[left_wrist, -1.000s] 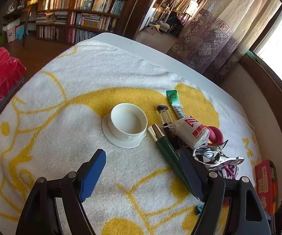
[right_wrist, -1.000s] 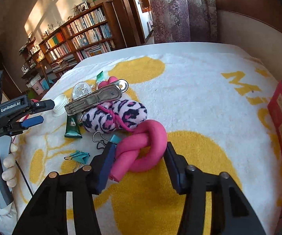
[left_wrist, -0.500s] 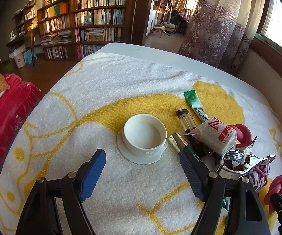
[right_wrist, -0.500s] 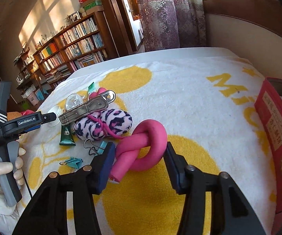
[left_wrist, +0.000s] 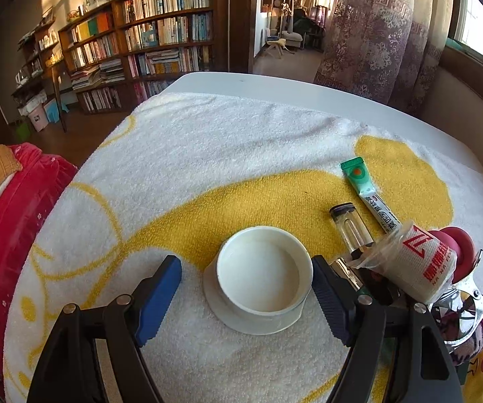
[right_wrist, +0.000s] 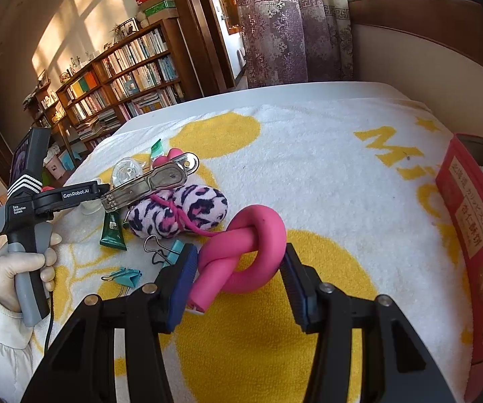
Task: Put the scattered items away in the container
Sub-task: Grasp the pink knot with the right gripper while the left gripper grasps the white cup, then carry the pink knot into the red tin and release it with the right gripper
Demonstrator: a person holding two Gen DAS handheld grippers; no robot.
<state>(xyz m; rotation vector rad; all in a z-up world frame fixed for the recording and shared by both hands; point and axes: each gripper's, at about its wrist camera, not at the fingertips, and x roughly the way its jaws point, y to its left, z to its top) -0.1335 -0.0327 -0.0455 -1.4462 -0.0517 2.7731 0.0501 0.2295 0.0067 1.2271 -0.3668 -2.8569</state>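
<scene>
A white round cup (left_wrist: pixel 263 282) on its white saucer-like base stands on the yellow-and-white towel (left_wrist: pixel 207 168). It lies between the fingers of my left gripper (left_wrist: pixel 244 265). The jaws are open: the right pad (left_wrist: pixel 330 297) is at the cup's rim and the left pad (left_wrist: pixel 159 297) stands apart. My right gripper (right_wrist: pixel 239 258) is shut on a pink knotted foam tube (right_wrist: pixel 251 245), held over the towel. A red box (right_wrist: pixel 469 235) lies at the right edge.
A pile sits right of the cup: a clear lighter (left_wrist: pixel 350 228), green sachet (left_wrist: pixel 362 181), wrapped white roll (left_wrist: pixel 416 265), metal clip (right_wrist: pixel 150 181), leopard-print pouch (right_wrist: pixel 181 211), green tube (right_wrist: pixel 112 226) and teal binder clips (right_wrist: pixel 127 275). A gloved hand (right_wrist: pixel 19 268) holds the left gripper.
My left gripper has moved forward and rolled, so the white cup now sits between its fingers. The right gripper keeps its hold on the pink knot and has hardly moved.
</scene>
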